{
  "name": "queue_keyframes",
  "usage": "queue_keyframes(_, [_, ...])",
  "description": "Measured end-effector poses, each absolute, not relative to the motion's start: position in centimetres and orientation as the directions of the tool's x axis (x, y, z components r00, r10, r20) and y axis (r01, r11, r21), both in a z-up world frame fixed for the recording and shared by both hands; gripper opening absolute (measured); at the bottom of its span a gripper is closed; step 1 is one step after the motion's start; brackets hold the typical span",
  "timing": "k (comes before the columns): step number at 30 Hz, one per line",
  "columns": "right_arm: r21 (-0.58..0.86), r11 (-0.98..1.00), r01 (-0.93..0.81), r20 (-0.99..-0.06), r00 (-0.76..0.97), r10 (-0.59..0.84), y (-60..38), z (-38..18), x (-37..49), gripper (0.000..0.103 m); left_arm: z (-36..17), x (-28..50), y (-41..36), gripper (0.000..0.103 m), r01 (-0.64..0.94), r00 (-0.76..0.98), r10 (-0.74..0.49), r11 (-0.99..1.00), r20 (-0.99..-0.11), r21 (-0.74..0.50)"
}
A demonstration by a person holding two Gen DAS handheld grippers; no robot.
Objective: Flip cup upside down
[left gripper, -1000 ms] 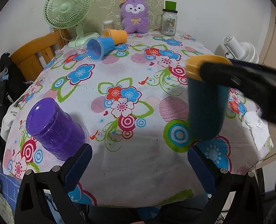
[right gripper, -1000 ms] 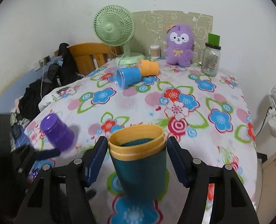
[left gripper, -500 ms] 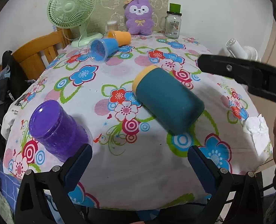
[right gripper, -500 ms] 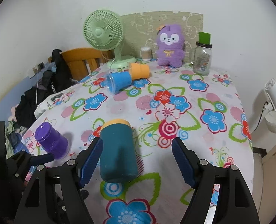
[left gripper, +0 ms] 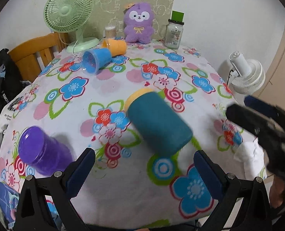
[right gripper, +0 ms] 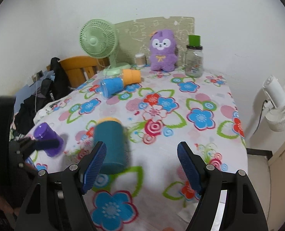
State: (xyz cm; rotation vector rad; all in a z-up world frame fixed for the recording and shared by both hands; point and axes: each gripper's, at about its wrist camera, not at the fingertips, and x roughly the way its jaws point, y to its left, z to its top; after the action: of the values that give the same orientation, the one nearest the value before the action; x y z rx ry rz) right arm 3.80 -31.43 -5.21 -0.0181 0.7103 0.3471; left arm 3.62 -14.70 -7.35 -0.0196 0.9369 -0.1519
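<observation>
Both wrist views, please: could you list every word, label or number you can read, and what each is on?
"KUCH...", cut off: white letters on the black garment hanging on the chair.
"My Hear... Open", partly legible: on the white cloth at the table's left edge.
Glass jar: printed label too small to read.
Cups: no text visible.

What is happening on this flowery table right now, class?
Nobody holds anything. The teal cup with the yellow rim lies tipped on the floral tablecloth, blurred, so not flipped. The right tongs and left tongs stand open near it. A purple cup sits upside down; a blue cup and an orange cup lie sideways.
</observation>
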Motion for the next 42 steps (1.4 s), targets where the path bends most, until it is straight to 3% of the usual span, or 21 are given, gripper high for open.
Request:
queue_keyframes(12, [0.156,0.954,-0.256,-0.617,0.729,0.296,-36.9,-6.1,2.8,0.079,-7.9,6.9,-18.0,0.103,0.106,0.555,-0.139,0.99,-0.82,-0.096])
queue_keyframes(26, [0.214,0.959,-0.187,-0.656,0.7,0.283,-40.1,-9.0,3.4,0.079,-11.5,10.5,-18.4,0.103,0.048,0.473,-0.112,0.994,-0.874,-0.102])
queue_keyframes(29, [0.22,0.957,-0.19,-0.658,0.695,0.289,-40.1,-9.2,3.6,0.079,-12.2,10.9,-18.4,0.098,0.041,0.453,-0.108,0.994,-0.885,-0.101])
queue_keyframes(31, [0.222,0.955,-0.196,-0.661,0.69,0.296,-40.0,-9.4,3.7,0.079,-12.5,11.1,-18.1,0.09,0.039,0.44,-0.14,0.99,-0.887,-0.137])
queue_keyframes(42, [0.219,0.947,-0.234,-0.674,0.666,0.32,-38.4,-10.1,3.6,0.079,-10.7,10.5,-17.5,0.075,0.058,0.517,-0.148,0.989,-0.843,-0.138])
